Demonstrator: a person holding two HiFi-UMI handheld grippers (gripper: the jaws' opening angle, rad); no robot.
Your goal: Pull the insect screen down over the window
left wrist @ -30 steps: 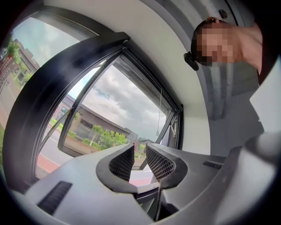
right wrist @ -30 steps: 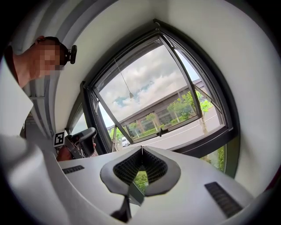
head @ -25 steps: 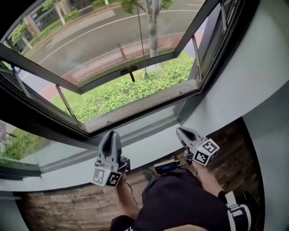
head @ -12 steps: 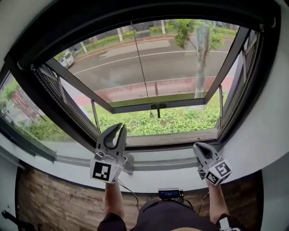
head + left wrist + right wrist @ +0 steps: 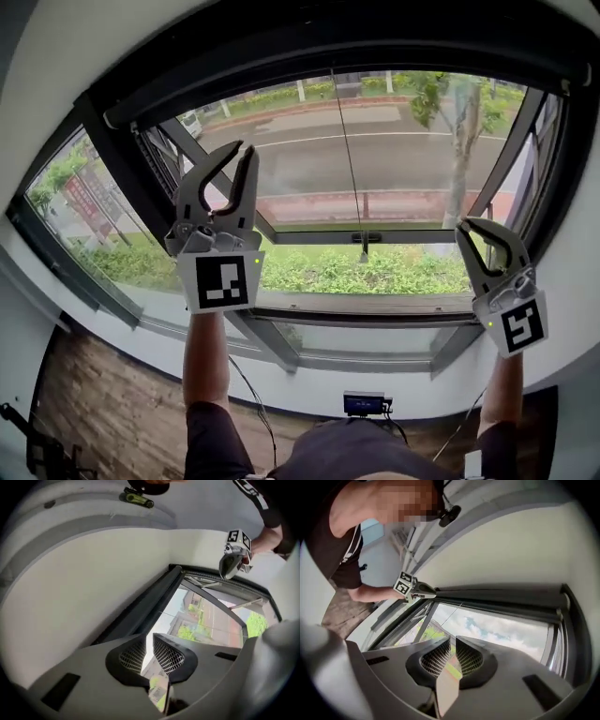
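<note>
The insect screen (image 5: 356,47) lies rolled in the dark top rail, sideways above both grippers, about equally near to each. The left gripper (image 5: 236,155) has just been closing its jaws, which are a little apart with nothing between; the right gripper (image 5: 468,226) is clenched and empty.

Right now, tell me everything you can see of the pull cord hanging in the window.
The pull cord is a thin dark line, string by its look, hanging from the dark housing along the window's top. It runs down before the open glass. Its lower end falls by the sash's handle, where its tip is hard to tell apart. Nothing visibly touches it.
</note>
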